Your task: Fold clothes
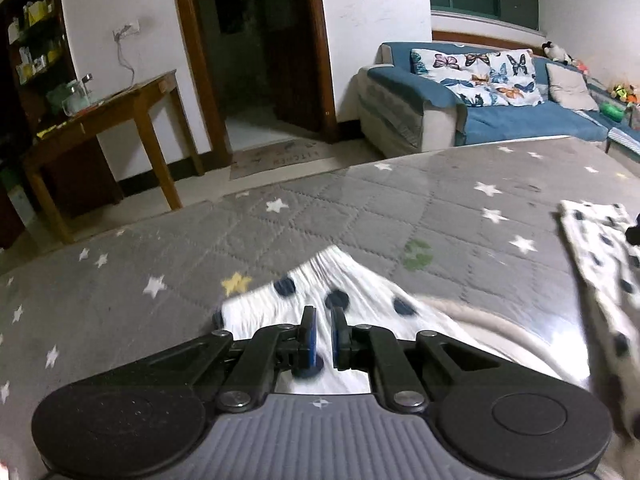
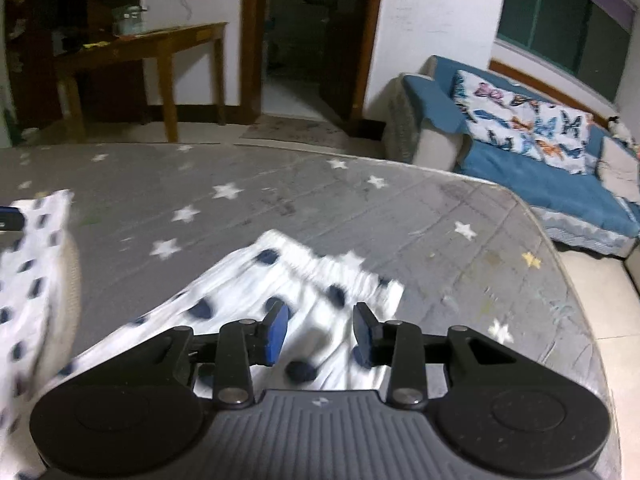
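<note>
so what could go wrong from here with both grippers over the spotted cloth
1. The left gripper has its jaws narrow but with a visible gap, so the polka-dot garment may slip free if pulled.
2. The right gripper is open above the cloth; closing here might catch only one layer and give an uneven fold.
3. Both views are motion-blurred, suggesting fast movement that could drag the garment across the grey star-print cover and bunch it.
</note>
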Available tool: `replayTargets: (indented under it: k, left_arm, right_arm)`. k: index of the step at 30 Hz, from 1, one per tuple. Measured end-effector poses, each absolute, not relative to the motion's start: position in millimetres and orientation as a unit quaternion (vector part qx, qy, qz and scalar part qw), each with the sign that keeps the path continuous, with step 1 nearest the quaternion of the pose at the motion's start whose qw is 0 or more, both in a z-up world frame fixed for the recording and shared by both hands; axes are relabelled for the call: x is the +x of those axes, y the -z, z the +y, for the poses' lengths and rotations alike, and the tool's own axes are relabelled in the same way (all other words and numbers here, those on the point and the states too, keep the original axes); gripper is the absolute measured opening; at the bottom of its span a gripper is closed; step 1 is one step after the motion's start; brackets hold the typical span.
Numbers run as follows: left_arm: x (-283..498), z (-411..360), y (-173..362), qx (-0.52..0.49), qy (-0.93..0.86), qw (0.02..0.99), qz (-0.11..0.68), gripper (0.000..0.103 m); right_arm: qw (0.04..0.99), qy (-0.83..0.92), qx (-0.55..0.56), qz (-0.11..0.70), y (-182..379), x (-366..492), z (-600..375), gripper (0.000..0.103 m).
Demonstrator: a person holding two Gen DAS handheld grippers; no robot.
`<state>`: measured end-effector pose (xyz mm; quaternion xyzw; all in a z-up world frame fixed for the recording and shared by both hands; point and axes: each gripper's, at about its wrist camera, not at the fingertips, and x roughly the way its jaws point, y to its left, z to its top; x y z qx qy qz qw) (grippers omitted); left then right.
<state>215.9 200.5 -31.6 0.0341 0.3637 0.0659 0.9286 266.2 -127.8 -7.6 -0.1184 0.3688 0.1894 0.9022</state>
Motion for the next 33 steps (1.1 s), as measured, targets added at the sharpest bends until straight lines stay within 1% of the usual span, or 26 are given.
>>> replayTargets:
  k: [2, 4, 5, 6, 7, 9, 11, 18, 20, 23, 25, 28, 29, 30, 31, 32, 33]
  left_arm:
    - [198.8, 198.5, 26.0, 0.025, -0.061, 0.928, 0.368, 0.009]
    - [179.1, 195.1, 21.3, 0.020, -0.056, 0.927, 0.370, 0.015]
    - [168.4, 193.2, 19.4, 0.019, -0.054, 0.927, 0.371, 0.025]
    - [157.1, 189.1, 17.7, 0.021, -0.054, 0.927, 0.371, 0.038]
    - [145.8, 184.9, 16.0, 0.023, -0.055, 0.927, 0.370, 0.042]
    - [124.4, 180.4, 15.6, 0.018, -0.050, 0.927, 0.370, 0.047]
    - [103.0, 176.1, 15.2, 0.012, -0.046, 0.928, 0.370, 0.048]
    - [28.1, 161.1, 14.0, -0.006, -0.030, 0.929, 0.370, 0.048]
    - [6.7, 156.8, 13.6, -0.012, -0.026, 0.929, 0.370, 0.047]
    - [-3.7, 147.0, 21.3, -0.023, -0.013, 0.926, 0.377, 0.046]
    - [-10.3, 140.5, 26.4, -0.030, -0.004, 0.924, 0.382, 0.043]
    - [-16.8, 130.8, 34.3, -0.032, 0.002, 0.921, 0.388, 0.034]
    - [-16.6, 128.2, 36.4, -0.030, 0.003, 0.920, 0.390, 0.022]
    - [-16.4, 126.3, 38.5, -0.032, 0.005, 0.919, 0.392, 0.013]
    - [-16.9, 125.3, 39.4, -0.033, 0.003, 0.919, 0.392, 0.013]
    - [-18.3, 123.6, 39.1, -0.030, 0.000, 0.921, 0.389, 0.006]
    - [-20.8, 123.0, 37.8, -0.029, -0.005, 0.922, 0.386, 0.004]
  right_arm:
    - [0.897, -0.206, -0.117, 0.372, 3.2, 249.5, -128.3, 0.037]
    - [0.893, -0.221, -0.115, 0.376, 0.6, 233.1, -128.9, 0.037]
    - [0.890, -0.230, -0.114, 0.377, -0.7, 222.3, -129.1, 0.037]
    - [0.887, -0.239, -0.115, 0.378, -1.5, 209.2, -128.7, 0.038]
    - [0.884, -0.248, -0.116, 0.379, -2.3, 196.1, -128.2, 0.038]
    - [0.878, -0.266, -0.120, 0.380, -3.2, 170.4, -127.2, 0.038]
    - [0.873, -0.280, -0.122, 0.379, -3.7, 146.0, -126.8, 0.039]
    - [0.862, -0.323, -0.130, 0.369, -9.8, 69.9, -130.4, 0.040]
    - [0.858, -0.334, -0.136, 0.367, -10.4, 52.8, -130.4, 0.040]
    - [0.851, -0.351, -0.152, 0.361, -9.8, 25.7, -131.0, 0.042]
    - [0.848, -0.357, -0.164, 0.355, -9.1, 11.5, -130.8, 0.044]
    - [0.846, -0.365, -0.174, 0.349, -9.1, -5.0, -132.6, 0.044]
    - [0.845, -0.366, -0.175, 0.348, -9.1, -10.3, -133.8, 0.044]
    - [0.844, -0.368, -0.175, 0.348, -9.2, -15.4, -134.9, 0.044]
    - [0.844, -0.369, -0.175, 0.347, -8.9, -19.1, -135.4, 0.044]
    - [0.843, -0.371, -0.176, 0.347, -8.7, -22.7, -136.2, 0.044]
    - [0.843, -0.372, -0.177, 0.346, -8.5, -26.4, -137.0, 0.044]
